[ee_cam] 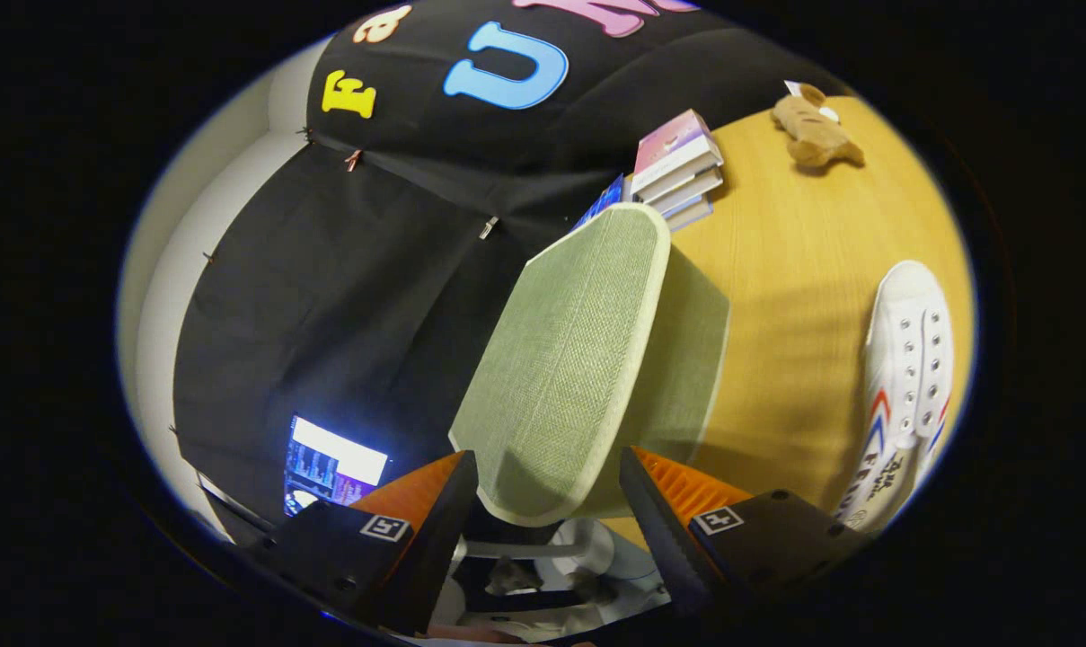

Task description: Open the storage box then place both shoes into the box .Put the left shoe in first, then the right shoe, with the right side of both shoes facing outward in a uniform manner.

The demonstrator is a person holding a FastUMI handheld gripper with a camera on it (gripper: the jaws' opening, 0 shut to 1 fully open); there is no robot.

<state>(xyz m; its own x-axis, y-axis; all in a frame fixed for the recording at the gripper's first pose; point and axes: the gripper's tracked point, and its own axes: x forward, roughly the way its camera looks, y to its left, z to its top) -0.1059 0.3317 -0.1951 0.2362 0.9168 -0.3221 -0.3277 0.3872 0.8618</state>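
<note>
Hand-held gripper: your hand-held gripper (pixel 550 503) has its two fingers spread wide apart, and the lower edge of the box lid sits in the gap between them; you cannot tell whether either finger touches it, and they are not pressed together on it.
Finger markers: you have two small square tags, one on each finger body, with a coded pattern and no readable words.
Storage box: one pale green woven-fabric storage box with cream piping (pixel 686 359) stands on the table just ahead of your fingers.
Lid: its one flat green fabric lid (pixel 565 359) is raised and tilted, rising from between your fingers toward the booth wall.
Shoe: you can see one white lace-up canvas sneaker with red and blue stripes (pixel 906 386) lying on the table, right of the box and apart from it; there is dark lettering on its side, too small and bent for you to read.
Table: one light wooden table (pixel 803 261) carries everything.
Books: a single stack of about four books (pixel 677 166) lies beyond the box, near the wall; you cannot read their covers.
Plush toy: one small brown plush animal (pixel 814 130) lies at the far end of the table, well apart from the box.
Screen: one lit screen (pixel 331 467) glows beyond your left finger.
</note>
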